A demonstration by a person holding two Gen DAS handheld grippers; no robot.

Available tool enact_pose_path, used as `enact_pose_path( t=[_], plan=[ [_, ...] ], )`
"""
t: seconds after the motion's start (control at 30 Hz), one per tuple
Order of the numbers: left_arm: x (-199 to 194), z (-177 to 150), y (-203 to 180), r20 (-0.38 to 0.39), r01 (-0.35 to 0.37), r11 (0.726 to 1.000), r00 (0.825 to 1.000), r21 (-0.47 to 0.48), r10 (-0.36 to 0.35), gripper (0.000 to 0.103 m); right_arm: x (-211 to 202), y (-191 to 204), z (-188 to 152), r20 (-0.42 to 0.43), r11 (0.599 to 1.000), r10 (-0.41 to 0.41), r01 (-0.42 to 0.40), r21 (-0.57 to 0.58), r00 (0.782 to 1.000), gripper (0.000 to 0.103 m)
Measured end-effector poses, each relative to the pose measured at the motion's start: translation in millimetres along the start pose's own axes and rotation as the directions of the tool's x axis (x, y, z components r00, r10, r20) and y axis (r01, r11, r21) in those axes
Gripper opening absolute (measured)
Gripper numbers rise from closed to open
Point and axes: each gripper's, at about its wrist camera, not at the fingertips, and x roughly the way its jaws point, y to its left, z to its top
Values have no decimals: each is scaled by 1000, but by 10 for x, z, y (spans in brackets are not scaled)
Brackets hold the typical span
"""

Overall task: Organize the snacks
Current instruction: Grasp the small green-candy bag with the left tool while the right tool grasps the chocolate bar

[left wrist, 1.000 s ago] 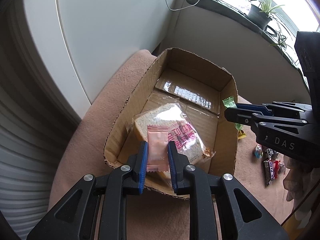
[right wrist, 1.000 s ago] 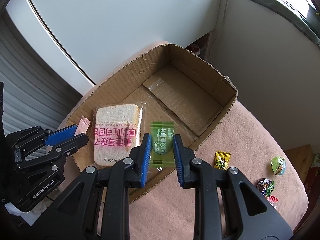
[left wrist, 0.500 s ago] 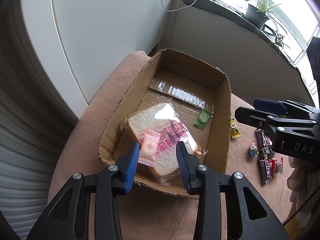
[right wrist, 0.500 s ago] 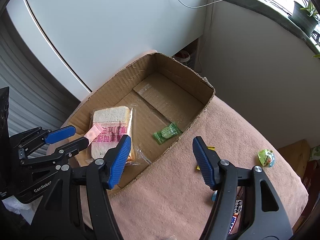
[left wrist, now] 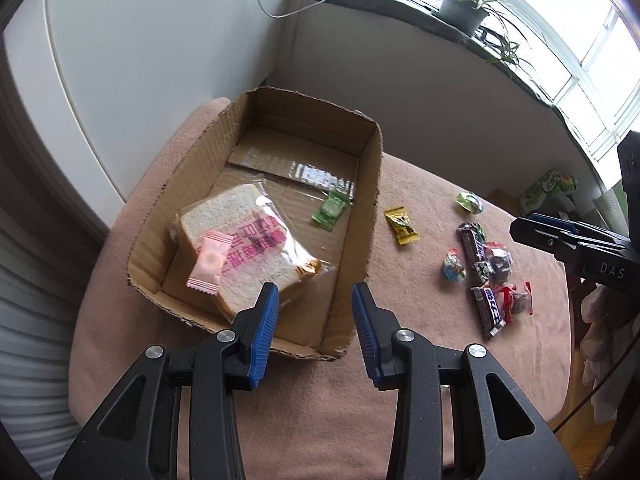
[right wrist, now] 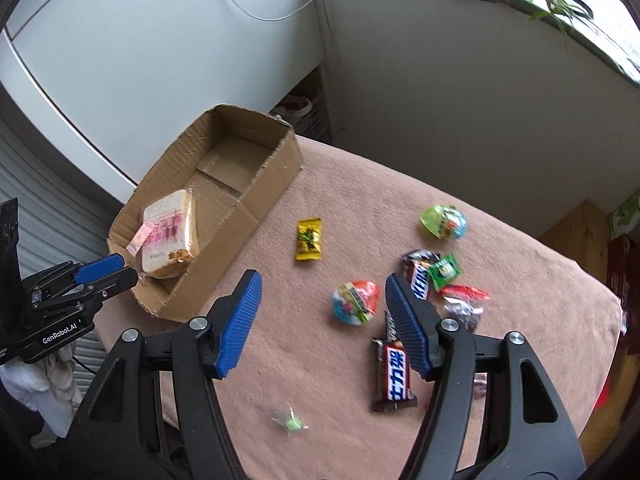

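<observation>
The left gripper (left wrist: pixel 314 312) is held above the near end of the cardboard box (left wrist: pixel 370 184), jaws parted and empty. Inside the box, wrapped bread (left wrist: pixel 244 240) lies at the near end with a pink sachet (left wrist: pixel 210 260) resting on it; a green candy (left wrist: pixel 330 210) lies by the right wall. The right gripper (right wrist: pixel 322 314) is held apart and empty over loose snacks (right wrist: pixel 416 280) on the pink blanket (right wrist: pixel 360 208). A yellow candy (right wrist: pixel 309 239) lies just beside the box.

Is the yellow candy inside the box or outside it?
Outside: the yellow candy lies on the pink cloth beside the box.
</observation>
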Motion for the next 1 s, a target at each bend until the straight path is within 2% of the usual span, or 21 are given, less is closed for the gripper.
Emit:
enact_pose_path(
  t=[0.23, 0.4, 0.6, 0.77, 1.0],
  plan=[
    [184, -262, -492, -103, 87, 992, 992, 89, -77, 37, -80, -771, -570, -49, 983, -55, 62, 175, 997, 67],
    [361, -482, -796, -200, 150, 981, 972, 124, -123, 37, -78, -1040, -844, -62, 962, -50, 65, 266, 997, 67],
    [501, -745, -1049, -298, 219, 968, 938, 124, -175, 37, -66, -966, -896, -55, 967, -28, 41, 250, 998, 67],
    [635, -877, -1136, -363, 245, 965, 911, 99, -194, 37, 16, -825, -839, -57, 980, -2, 14, 199, 998, 67],
    [813, -979, -1227, -403, 251, 966, 892, 62, -206, 37, 167, -711, -802, -77, 990, 46, -35, 133, 996, 67]
  ],
)
